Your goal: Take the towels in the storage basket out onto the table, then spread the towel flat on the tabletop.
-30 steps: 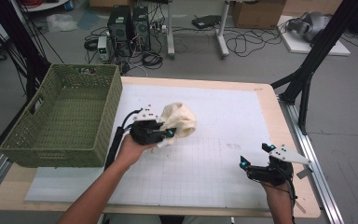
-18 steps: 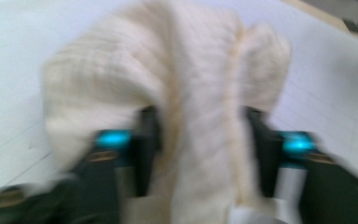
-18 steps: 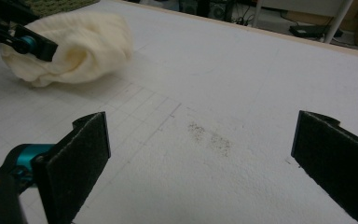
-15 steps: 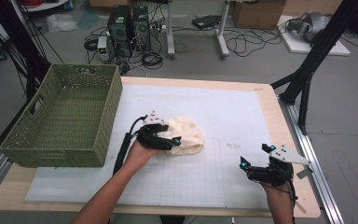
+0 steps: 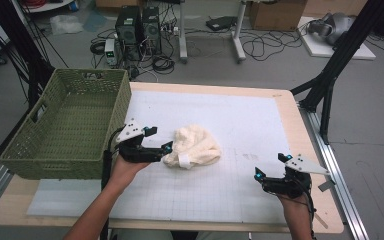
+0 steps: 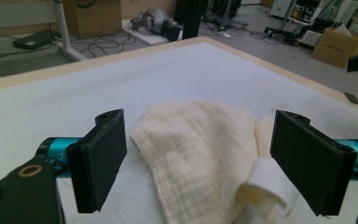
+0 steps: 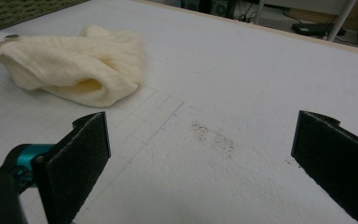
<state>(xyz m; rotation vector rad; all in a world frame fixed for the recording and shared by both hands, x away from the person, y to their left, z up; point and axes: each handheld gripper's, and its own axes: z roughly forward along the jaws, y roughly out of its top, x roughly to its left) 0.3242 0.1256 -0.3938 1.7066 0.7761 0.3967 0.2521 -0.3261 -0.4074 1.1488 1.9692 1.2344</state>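
Lying crumpled on the white gridded mat, the cream muslin cloth sits near the middle of the table, just right of the green wicker basket. From above, the left gripper rests at the cloth's left edge, forearm angled in from below; its own camera adds that the jaws have just been opening and stand wide, the cloth between them unpinched, a white tag near one pad. The right gripper rests well apart near the mat's right corner, jaws spread over bare mat with a dark smudge.
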